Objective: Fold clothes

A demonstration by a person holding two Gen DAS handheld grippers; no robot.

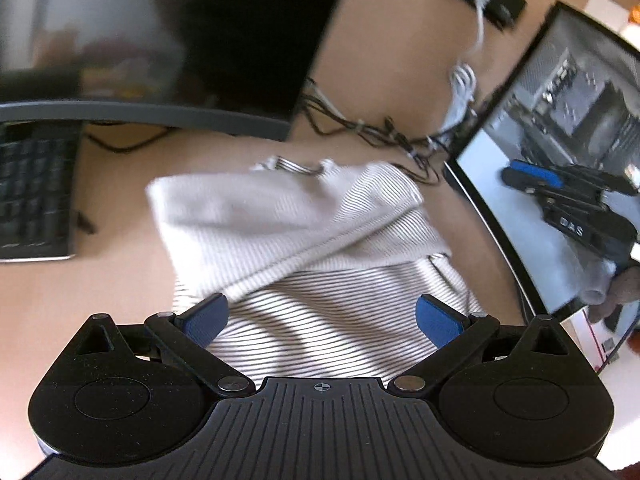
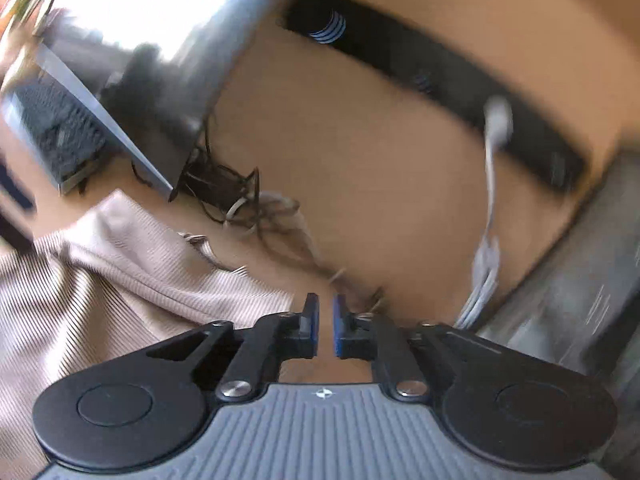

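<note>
The left gripper point(image 1: 322, 318) hangs over the shirt point(image 1: 304, 240) with its blue fingers point(image 1: 206, 316) spread wide and nothing between them. The striped cloth lies directly below and ahead of it on the desk point(image 1: 120, 208), with a plain flap folded across the far part. Left of the gripper sits a keyboard point(image 1: 36, 196), ahead of it a dark monitor point(image 1: 160, 40), and to the right a second screen point(image 1: 560, 152). A tangle of cables point(image 1: 372, 128) lies beyond the shirt.

The right gripper point(image 2: 326, 326) has its fingers point(image 2: 312, 322) drawn close, with only a narrow gap, and holds nothing. The shirt point(image 2: 120, 276) lies to its left and below, its edge just beside the left finger; whether they touch I cannot tell. Cables point(image 2: 240, 200) lie ahead to the left, a white cord point(image 2: 490, 200) ahead to the right, hanging from a black strip point(image 2: 400, 60). This view is blurred.
</note>
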